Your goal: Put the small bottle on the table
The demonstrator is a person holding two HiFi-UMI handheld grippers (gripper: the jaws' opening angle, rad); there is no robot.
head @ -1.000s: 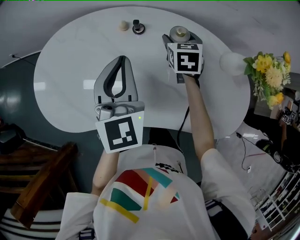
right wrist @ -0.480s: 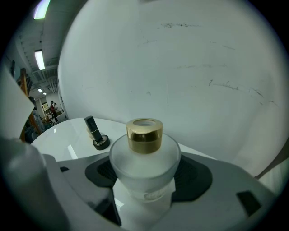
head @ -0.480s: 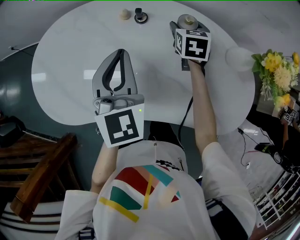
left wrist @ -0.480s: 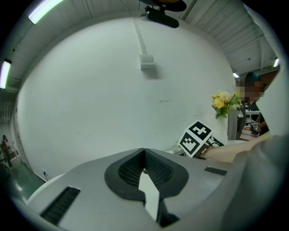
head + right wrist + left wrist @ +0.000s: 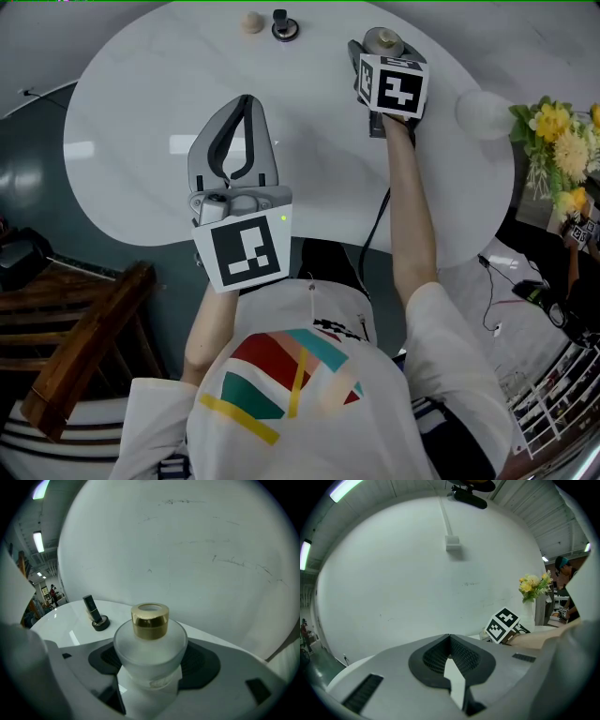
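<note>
The small bottle point(image 5: 382, 40) is frosted glass with a gold cap, and it stands upright between the jaws of my right gripper point(image 5: 379, 49) at the far right of the white round table point(image 5: 141, 122). In the right gripper view the bottle point(image 5: 150, 648) fills the gap, and both pads of that gripper point(image 5: 151, 672) press its sides. Whether its base touches the tabletop I cannot tell. My left gripper point(image 5: 246, 101) hovers over the table's near middle, shut and holding nothing; its jaws point(image 5: 450, 639) meet at the tips.
A small black stick on a round black base point(image 5: 281, 25) point(image 5: 96, 616) and a beige knob point(image 5: 251, 21) sit at the table's far edge. A white vase point(image 5: 483, 111) with yellow flowers point(image 5: 558, 131) stands at the right rim. A wooden chair point(image 5: 84, 356) is at the near left.
My right gripper has carried the bottle farther across the table, away from me and a little to the right. The left gripper has barely shifted.
</note>
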